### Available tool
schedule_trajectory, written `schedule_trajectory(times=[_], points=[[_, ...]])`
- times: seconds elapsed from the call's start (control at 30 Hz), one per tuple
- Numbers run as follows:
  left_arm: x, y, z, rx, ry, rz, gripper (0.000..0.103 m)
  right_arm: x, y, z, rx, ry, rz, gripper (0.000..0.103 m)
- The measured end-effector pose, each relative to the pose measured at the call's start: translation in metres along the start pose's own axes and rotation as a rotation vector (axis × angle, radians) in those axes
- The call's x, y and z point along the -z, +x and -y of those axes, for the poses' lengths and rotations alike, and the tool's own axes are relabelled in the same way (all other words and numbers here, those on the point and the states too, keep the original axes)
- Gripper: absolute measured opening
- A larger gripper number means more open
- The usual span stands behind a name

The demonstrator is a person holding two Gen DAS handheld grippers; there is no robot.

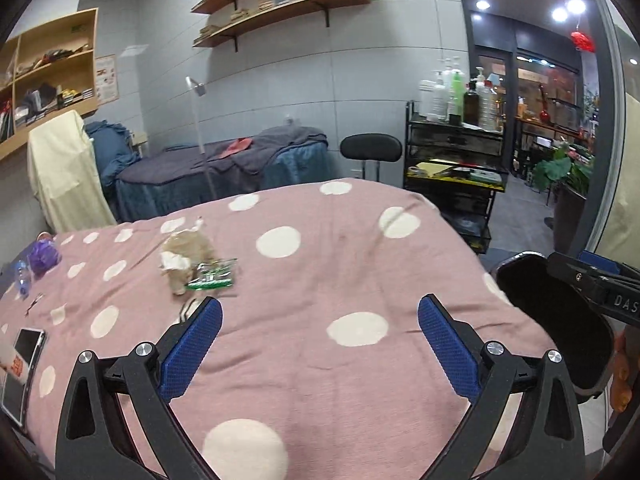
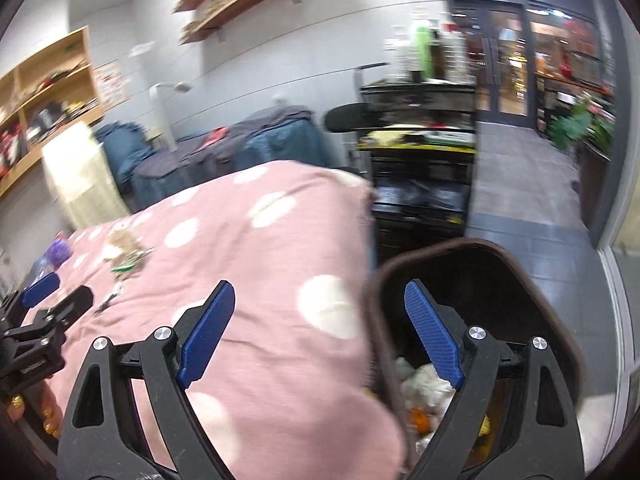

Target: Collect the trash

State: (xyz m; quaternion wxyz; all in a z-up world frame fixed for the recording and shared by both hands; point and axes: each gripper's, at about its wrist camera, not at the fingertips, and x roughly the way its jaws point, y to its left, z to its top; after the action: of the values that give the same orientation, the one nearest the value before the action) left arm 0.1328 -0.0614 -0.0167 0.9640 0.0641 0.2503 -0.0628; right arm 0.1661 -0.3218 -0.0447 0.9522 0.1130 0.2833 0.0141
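Observation:
A heap of trash lies on the pink dotted blanket [image 1: 320, 280]: crumpled beige paper [image 1: 182, 258] and a green-and-clear wrapper [image 1: 212, 274]. My left gripper [image 1: 320, 320] hovers open over the blanket, nearer to me than the heap and to its right, with nothing between its blue pads. My right gripper [image 2: 320, 304] is open and empty too, straddling the blanket's edge and the brown rim of a dark bin [image 2: 520, 280] that holds crumpled tissues [image 2: 424, 384]. The same heap [image 2: 126, 250] shows blurred at the far left in the right wrist view.
A purple ball [image 1: 42, 256], a small bottle [image 1: 22, 276] and a phone [image 1: 22, 360] lie at the blanket's left edge. A black cart [image 1: 456, 160] with bottles and a black stool [image 1: 370, 148] stand beyond the bed. The bin [image 1: 560, 320] sits at the bed's right side.

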Motion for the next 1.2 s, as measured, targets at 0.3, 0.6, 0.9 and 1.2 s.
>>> schedule_trajectory(times=[0.3,0.6,0.9,1.2], points=[[0.023,0.004,-0.08,-0.157,-0.049,-0.067,0.097,-0.003,0.036,-0.098,-0.195,-0.168,-0.083,0.086],[0.056,0.02,-0.157,-0.189,-0.176,-0.215,0.097,-0.002,0.072,-0.178,-0.355,-0.244,-0.212,0.086],[0.067,0.03,-0.208,-0.208,-0.243,-0.239,0.097,0.004,0.134,-0.254,-0.413,-0.327,-0.344,0.086],[0.055,0.046,-0.232,-0.17,-0.245,-0.208,0.097,-0.008,0.203,-0.315,-0.353,-0.404,-0.4,0.086]])
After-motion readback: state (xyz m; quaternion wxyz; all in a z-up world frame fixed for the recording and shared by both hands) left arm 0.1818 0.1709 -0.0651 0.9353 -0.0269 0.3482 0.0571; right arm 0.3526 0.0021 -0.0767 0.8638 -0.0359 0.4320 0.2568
